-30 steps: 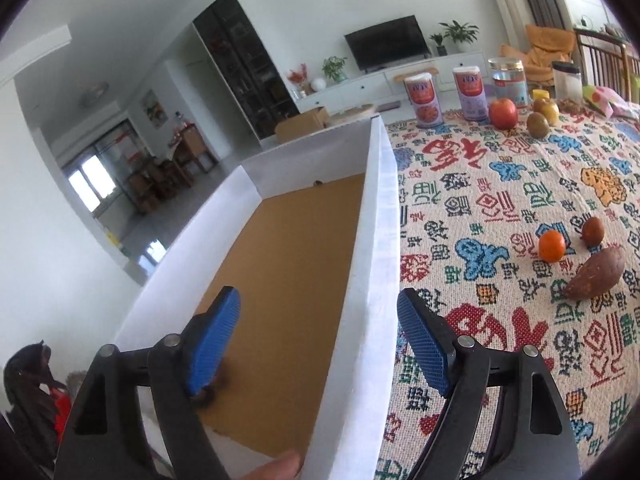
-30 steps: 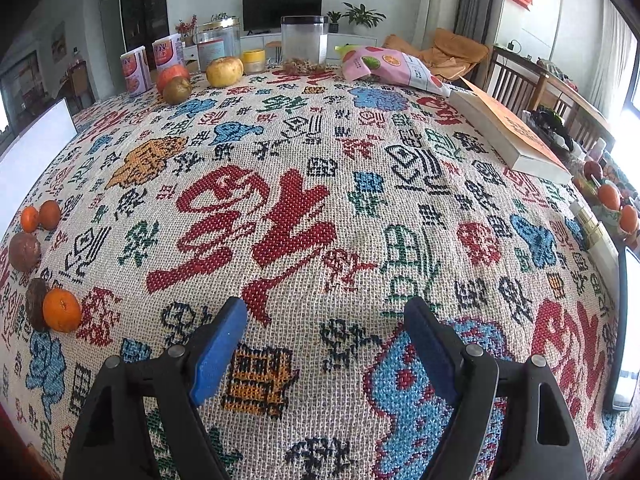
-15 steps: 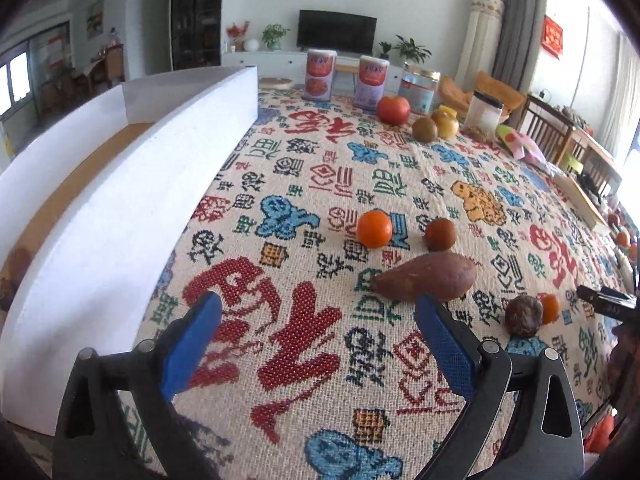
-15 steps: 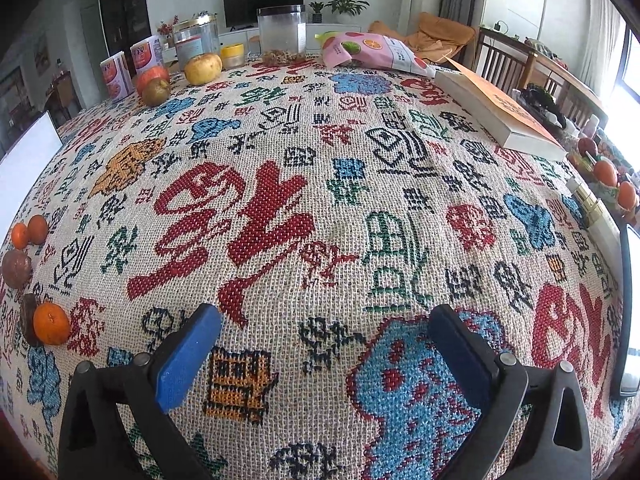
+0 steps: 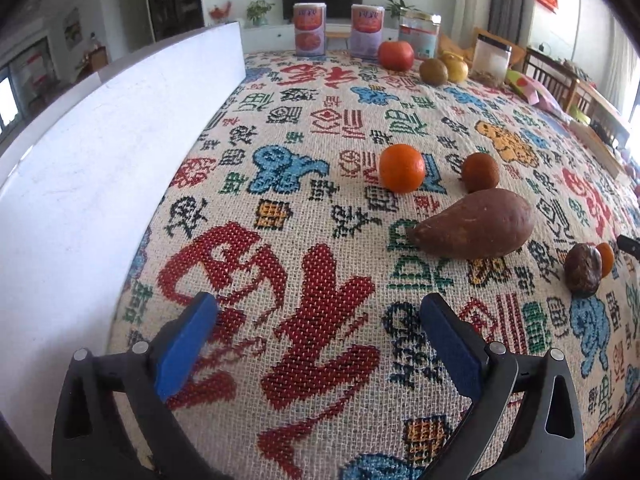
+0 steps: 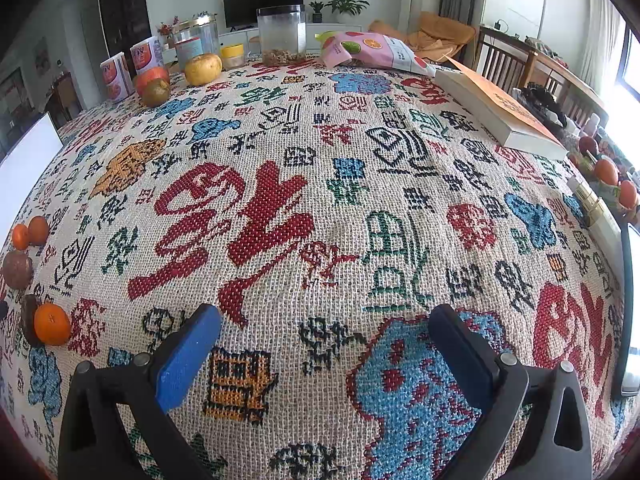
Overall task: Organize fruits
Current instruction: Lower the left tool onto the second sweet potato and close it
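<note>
Now the wide-open, empty left gripper (image 5: 316,344) is best aimed at the round orange tangerine (image 5: 401,168) at one o'clock (beside the brown sweet potato (image 5: 476,225)); the right gripper (image 6: 324,350) is likewise spread, empty.

**Both grippers spread and empty**

The left gripper (image 5: 318,334) hovers low, its two blue-padded fingers (image 5: 186,344) splayed wide apart — nothing sits between them. The right gripper (image 6: 324,344) takes the same pose, fingers (image 6: 188,356) spread wide, pads facing inward, gripping nothing. Each points forward over the cloth.
</note>
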